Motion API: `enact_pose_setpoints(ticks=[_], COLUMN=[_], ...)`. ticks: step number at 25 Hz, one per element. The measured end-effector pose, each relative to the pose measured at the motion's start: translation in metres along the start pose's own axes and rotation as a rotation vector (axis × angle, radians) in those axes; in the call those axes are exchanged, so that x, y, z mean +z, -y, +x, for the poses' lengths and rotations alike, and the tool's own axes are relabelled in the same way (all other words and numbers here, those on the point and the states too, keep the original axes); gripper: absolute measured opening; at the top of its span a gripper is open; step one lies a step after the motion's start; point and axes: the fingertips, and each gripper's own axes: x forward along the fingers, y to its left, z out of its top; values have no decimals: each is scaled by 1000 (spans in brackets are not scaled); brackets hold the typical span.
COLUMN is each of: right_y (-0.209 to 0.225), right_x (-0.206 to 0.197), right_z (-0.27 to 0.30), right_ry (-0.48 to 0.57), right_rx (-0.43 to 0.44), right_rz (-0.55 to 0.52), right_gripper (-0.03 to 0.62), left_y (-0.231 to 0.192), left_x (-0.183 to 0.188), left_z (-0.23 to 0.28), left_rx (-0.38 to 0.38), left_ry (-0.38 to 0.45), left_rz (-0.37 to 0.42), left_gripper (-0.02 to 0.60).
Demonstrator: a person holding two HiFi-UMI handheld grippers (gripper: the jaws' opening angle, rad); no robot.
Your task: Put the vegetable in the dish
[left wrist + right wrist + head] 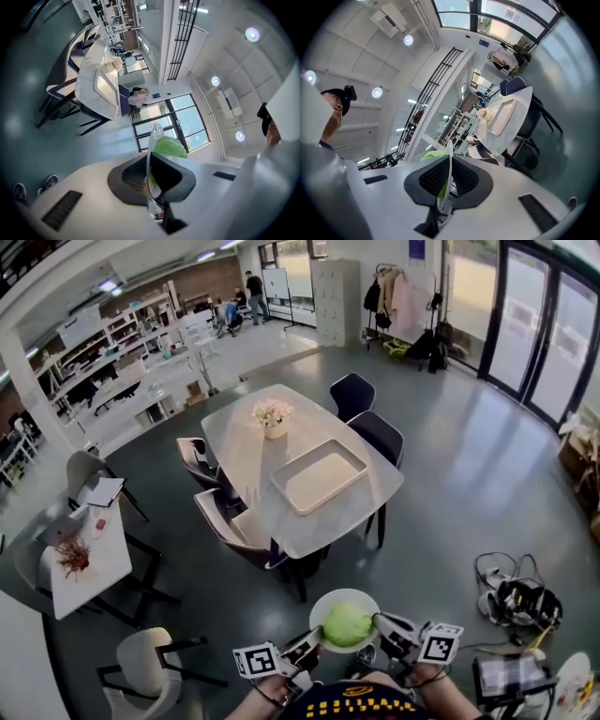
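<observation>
A round green vegetable lies in a white dish that is held up over the floor, close to my body. My left gripper is shut on the dish's left rim and my right gripper is shut on its right rim. In the left gripper view the dish stands edge-on between the jaws of the left gripper, with the vegetable behind it. The right gripper view shows the right gripper pinching the thin dish rim, and a sliver of the vegetable beside it.
Ahead stands a pale dining table carrying a large tray and a flower vase, with dark chairs around it. A small white table is at the left, a white chair near left, cables and gear on the floor at right.
</observation>
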Motion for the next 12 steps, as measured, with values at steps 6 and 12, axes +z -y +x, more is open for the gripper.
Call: enact_pose_setpoints(ticks=[6, 12], right_y=[26, 57], right_x=[63, 106], right_z=[-2, -12], right_ry=[-14, -21], right_rx=[49, 69], right_rz=[-8, -4], right_gripper=[21, 21], left_y=[20, 24], left_x=[18, 24], left_z=[62, 112], left_rx=[-7, 21], left_ry=[39, 59], left_rz=[24, 64], left_gripper=[11, 11])
